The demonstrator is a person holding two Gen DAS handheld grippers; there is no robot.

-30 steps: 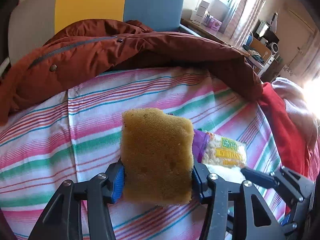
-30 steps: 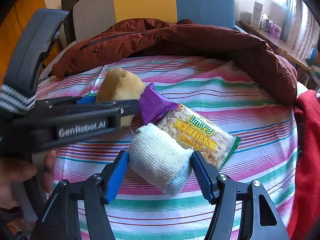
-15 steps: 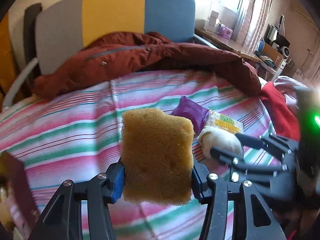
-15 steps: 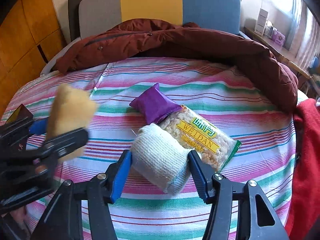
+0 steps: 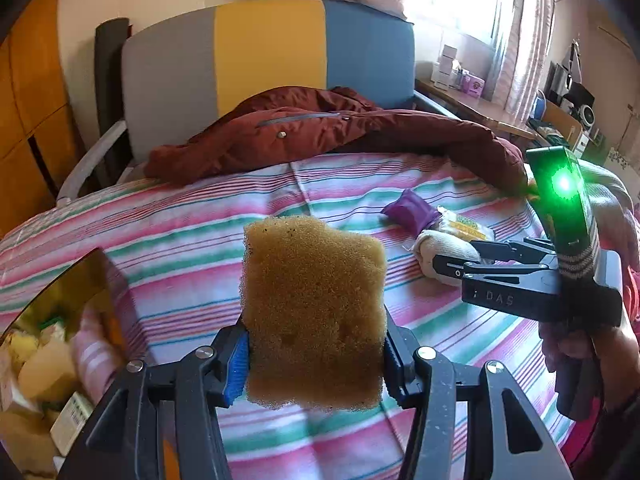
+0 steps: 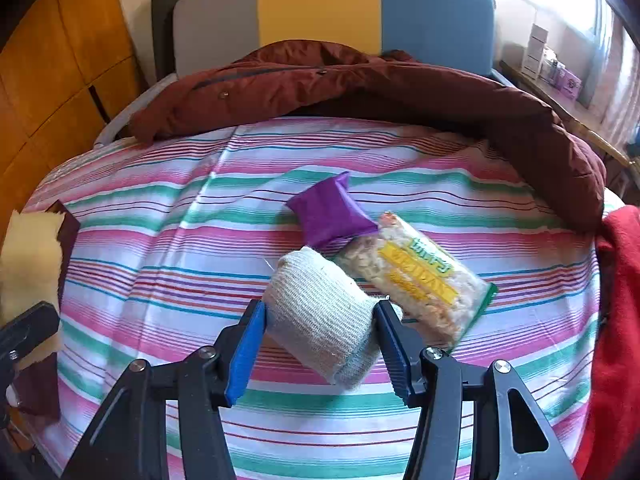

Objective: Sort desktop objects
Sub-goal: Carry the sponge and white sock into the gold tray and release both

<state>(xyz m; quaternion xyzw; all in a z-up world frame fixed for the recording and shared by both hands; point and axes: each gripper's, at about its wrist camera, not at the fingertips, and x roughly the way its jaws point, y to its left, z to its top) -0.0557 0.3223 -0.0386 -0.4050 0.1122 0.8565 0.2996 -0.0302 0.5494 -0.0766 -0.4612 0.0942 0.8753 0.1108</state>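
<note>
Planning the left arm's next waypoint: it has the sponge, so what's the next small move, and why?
Probably swing the left gripper down-left over the open box and release. The sponge is clamped and off the striped sheet, and the box already holds similar yellow pieces. The right gripper brackets the white roll.

Left gripper (image 5: 316, 364), with sponge (image 5: 314, 312) clamped: carried leftward, away from the item cluster. One second ago the sponge sat directly before the purple packet (image 5: 410, 213); now that packet lies well off to its upper right.

Box (image 5: 60, 344) of mixed items: newly in the left wrist view, lower left, just beside the sponge.

Right gripper (image 6: 320, 340): fingers drawn in from loosely flanking the rolled white sock (image 6: 324, 316) to pressing both its sides.

Right wrist view: left gripper, formerly across the foreground, now only at the far left edge.
</note>
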